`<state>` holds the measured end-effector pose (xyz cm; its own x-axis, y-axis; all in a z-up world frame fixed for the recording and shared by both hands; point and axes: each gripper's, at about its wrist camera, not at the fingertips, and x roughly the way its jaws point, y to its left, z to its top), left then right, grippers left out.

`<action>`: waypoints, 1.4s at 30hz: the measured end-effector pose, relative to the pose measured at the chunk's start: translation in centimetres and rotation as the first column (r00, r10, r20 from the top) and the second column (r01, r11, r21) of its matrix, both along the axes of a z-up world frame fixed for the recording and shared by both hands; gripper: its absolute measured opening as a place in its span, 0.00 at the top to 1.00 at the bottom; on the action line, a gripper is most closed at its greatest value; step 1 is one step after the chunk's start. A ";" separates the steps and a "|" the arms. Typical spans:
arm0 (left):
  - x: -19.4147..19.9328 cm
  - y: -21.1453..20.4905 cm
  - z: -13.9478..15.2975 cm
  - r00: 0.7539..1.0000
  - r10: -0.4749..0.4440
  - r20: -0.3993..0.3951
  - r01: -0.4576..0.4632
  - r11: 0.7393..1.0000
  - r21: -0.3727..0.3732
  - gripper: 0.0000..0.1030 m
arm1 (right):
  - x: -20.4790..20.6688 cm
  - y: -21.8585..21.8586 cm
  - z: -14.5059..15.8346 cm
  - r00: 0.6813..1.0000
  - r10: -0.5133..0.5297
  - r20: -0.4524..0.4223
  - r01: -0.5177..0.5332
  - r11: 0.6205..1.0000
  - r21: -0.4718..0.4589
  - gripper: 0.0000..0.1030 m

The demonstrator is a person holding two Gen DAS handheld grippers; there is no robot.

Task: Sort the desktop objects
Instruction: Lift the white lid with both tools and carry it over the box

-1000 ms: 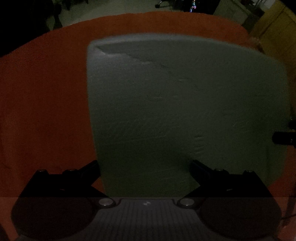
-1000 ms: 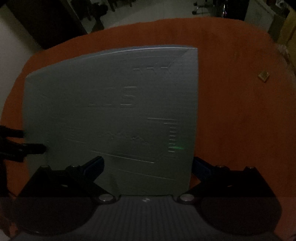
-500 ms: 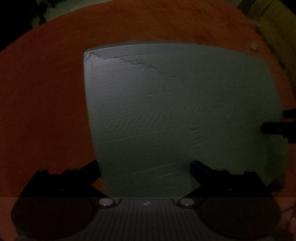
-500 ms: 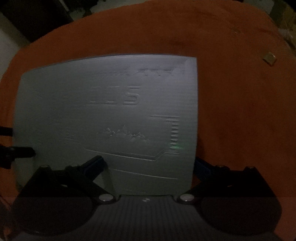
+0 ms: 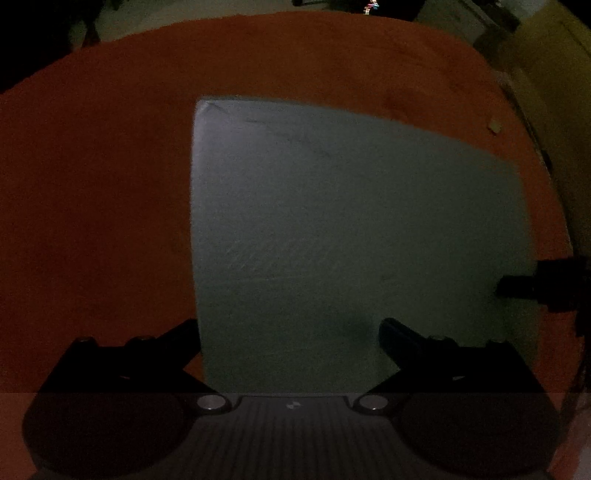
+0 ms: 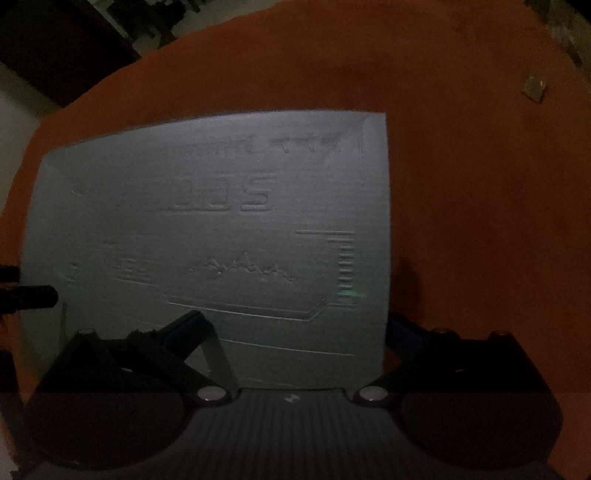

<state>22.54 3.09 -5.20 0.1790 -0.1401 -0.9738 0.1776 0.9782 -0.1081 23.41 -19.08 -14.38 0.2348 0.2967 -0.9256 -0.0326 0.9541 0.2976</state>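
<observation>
A large flat grey board [image 5: 351, 236] with embossed lettering and lines [image 6: 221, 229] lies over the orange-red table top [image 5: 92, 184]. My left gripper [image 5: 290, 336] has its jaws wide apart, with the board's near left corner between them. My right gripper [image 6: 295, 328] has its jaws wide apart, with the board's near right corner between them. Whether either gripper clamps the board does not show. Each gripper's fingertip shows at the other view's edge, at the right of the left wrist view [image 5: 517, 286] and at the left of the right wrist view [image 6: 37, 295].
A small tan block [image 6: 533, 88] lies on the table at the far right; it also shows in the left wrist view [image 5: 495, 126]. The round table's far edge [image 5: 295, 14] borders a dim floor. Cardboard boxes [image 5: 554, 74] stand at the right.
The board has come lower and nearer in both views. More of the table top shows beyond it. Both grippers have kept their places at its near corners.
</observation>
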 end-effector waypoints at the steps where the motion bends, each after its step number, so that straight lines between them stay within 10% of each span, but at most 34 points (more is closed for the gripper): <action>1: -0.1 0.0 0.2 1.000 -0.002 -0.001 0.002 1.000 0.007 0.02 | -0.3 0.3 0.5 1.000 0.008 0.009 -0.008 1.000 -0.008 0.00; 9: -0.1 -0.9 -2.6 0.995 -0.077 0.063 0.058 0.963 0.261 0.01 | -1.6 3.7 -0.2 0.991 0.112 0.072 -0.095 0.975 -0.200 0.00; 16: 0.0 0.4 -5.4 1.000 0.000 0.016 0.000 1.000 0.007 0.01 | -2.4 0.8 -0.3 0.992 0.107 0.068 -0.099 0.988 -0.115 0.00; 28: 0.8 -0.3 -3.7 0.999 0.037 0.034 -0.034 0.996 -0.082 0.02 | -3.1 -2.8 1.0 0.999 0.036 -0.016 -0.035 0.999 0.039 0.00; 32: 0.8 0.2 -4.5 1.000 -0.023 0.015 0.024 0.997 -0.073 0.01 | -5.0 -2.0 0.2 0.995 0.094 0.025 -0.093 0.995 -0.030 0.00; 36: -2.3 -3.9 -5.1 0.972 -0.159 0.172 0.141 0.984 0.113 0.01 | -7.2 -1.8 -0.1 0.990 0.077 0.116 -0.072 0.996 -0.052 0.00; 42: -2.0 -5.3 -5.5 0.963 -0.154 0.222 0.139 0.987 0.083 0.01 | -7.7 -3.3 -1.0 0.991 0.032 0.133 -0.036 0.999 0.026 0.00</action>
<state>20.52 -2.22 -10.70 0.3784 -0.1175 -0.9182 0.3315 0.9433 0.0159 15.68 -22.42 -15.39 0.3442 0.3319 -0.8783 -0.1059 0.9432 0.3150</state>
